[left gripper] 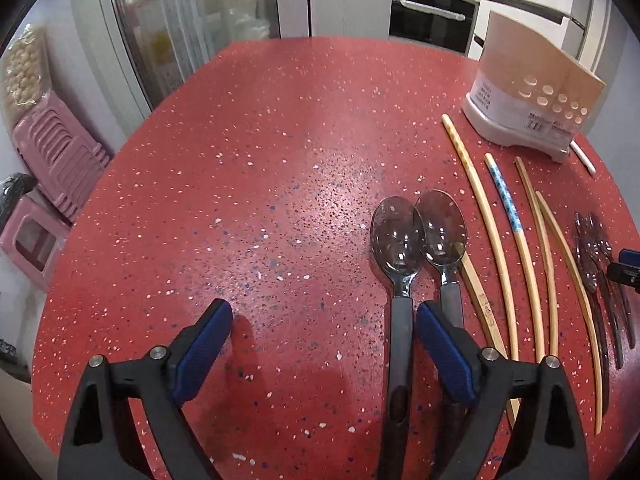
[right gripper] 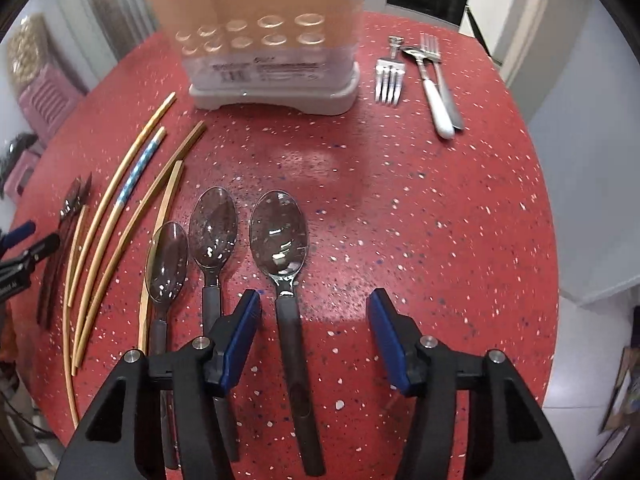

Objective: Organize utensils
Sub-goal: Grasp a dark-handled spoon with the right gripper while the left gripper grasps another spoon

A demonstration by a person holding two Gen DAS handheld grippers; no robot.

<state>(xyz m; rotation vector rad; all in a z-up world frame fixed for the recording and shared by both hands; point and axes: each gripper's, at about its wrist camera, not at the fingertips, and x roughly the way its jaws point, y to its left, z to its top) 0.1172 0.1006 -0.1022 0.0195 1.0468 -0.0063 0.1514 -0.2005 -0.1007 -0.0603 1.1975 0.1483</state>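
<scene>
Two clear dark-handled spoons (left gripper: 398,236) lie side by side on the red speckled table (left gripper: 260,160). My left gripper (left gripper: 324,320) is open above the table, its right finger between the two spoon handles. In the right wrist view three such spoons lie in a row; my right gripper (right gripper: 314,312) is open over the handle of the rightmost spoon (right gripper: 282,236). Several chopsticks (right gripper: 120,208) and dark plastic forks (left gripper: 600,260) lie beside the spoons. The tan utensil holder (right gripper: 272,28) stands at the back.
A metal fork (right gripper: 389,76), a white-handled spoon (right gripper: 432,92) and another fork (right gripper: 440,76) lie right of the holder. The left gripper's tip shows in the right wrist view (right gripper: 24,248). Pink stools (left gripper: 52,160) stand beyond the table's left edge.
</scene>
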